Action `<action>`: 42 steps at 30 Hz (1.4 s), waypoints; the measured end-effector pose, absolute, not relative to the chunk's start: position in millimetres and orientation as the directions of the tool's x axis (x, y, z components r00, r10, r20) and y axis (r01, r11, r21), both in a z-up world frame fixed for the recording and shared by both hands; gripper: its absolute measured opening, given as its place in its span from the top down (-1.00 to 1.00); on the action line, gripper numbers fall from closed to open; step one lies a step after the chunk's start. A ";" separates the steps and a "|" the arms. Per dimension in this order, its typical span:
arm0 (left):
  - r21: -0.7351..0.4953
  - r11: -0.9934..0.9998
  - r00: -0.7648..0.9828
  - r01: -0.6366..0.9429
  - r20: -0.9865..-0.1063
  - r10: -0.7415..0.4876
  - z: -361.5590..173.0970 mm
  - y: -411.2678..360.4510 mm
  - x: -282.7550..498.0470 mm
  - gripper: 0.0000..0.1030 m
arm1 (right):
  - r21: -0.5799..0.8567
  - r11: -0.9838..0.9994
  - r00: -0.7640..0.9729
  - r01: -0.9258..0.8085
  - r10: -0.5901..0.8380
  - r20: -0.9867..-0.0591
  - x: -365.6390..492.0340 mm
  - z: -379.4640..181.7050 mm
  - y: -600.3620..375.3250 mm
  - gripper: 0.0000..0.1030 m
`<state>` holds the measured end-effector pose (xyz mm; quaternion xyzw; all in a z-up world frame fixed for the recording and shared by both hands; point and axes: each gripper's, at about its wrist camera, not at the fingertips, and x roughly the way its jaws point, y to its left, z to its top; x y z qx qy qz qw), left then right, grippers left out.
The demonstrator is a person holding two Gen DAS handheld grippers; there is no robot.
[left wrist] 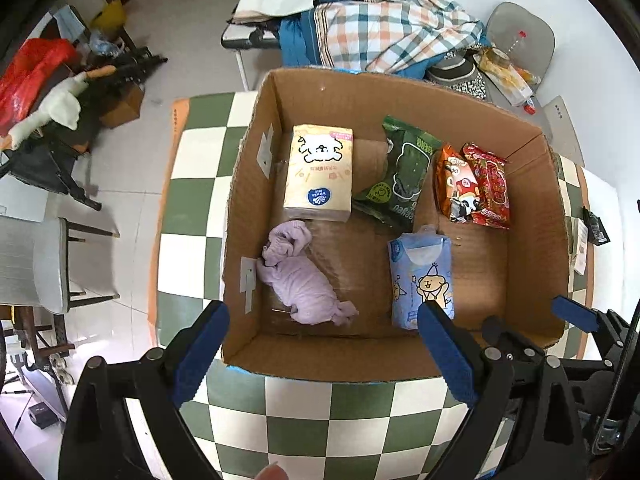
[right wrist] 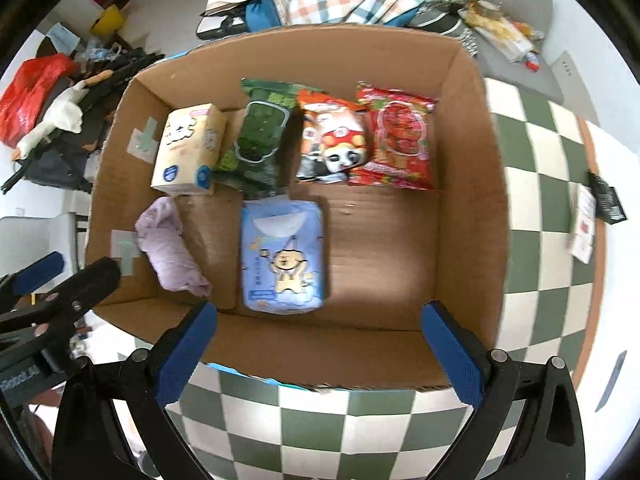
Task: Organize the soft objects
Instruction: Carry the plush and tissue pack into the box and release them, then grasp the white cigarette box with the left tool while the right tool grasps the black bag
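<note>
An open cardboard box (left wrist: pixel 240 184) (right wrist: pixel 472 168) stands on the checkered table. Inside lie a cream tissue pack (left wrist: pixel 320 172) (right wrist: pixel 188 148), a green wipes pack (left wrist: pixel 404 172) (right wrist: pixel 260 136), an orange snack bag (left wrist: pixel 456 180) (right wrist: pixel 332 140), a red snack bag (left wrist: pixel 490 184) (right wrist: pixel 400 140), a blue tissue pack (left wrist: pixel 422 276) (right wrist: pixel 282 256) and a crumpled lilac cloth (left wrist: pixel 300 276) (right wrist: pixel 170 244). My left gripper (left wrist: pixel 320 350) is open and empty above the box's near wall. My right gripper (right wrist: pixel 320 350) is open and empty at the near wall; it also shows in the left wrist view (left wrist: pixel 496 328).
The green-and-white checkered table (left wrist: pixel 192 200) (right wrist: pixel 540 200) carries paper cards and a black packet (right wrist: pixel 604 200) at the right. A plaid blanket (left wrist: pixel 380 20) lies beyond the box. A chair (left wrist: pixel 48 264) and clutter stand on the floor at the left.
</note>
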<state>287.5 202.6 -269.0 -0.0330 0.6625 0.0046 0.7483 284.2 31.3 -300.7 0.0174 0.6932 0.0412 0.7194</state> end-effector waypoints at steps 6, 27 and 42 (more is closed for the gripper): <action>-0.042 0.998 0.167 -0.055 -0.985 -0.032 -256.6 197.1 276.1 -0.87 | 0.060 0.998 0.078 -0.037 0.062 -0.995 273.3 -287.0 23.5 -1.00; -0.022 1.000 0.318 0.011 -0.948 -0.025 -172.9 144.6 236.0 -0.87 | 0.158 0.986 0.239 -0.046 0.165 -0.957 216.9 -194.6 -15.0 -1.00; -0.096 0.941 0.121 0.324 -0.982 -0.142 -231.2 -140.6 313.9 -0.87 | 0.143 0.923 0.211 0.357 0.070 -0.975 226.7 -202.4 -326.8 -1.00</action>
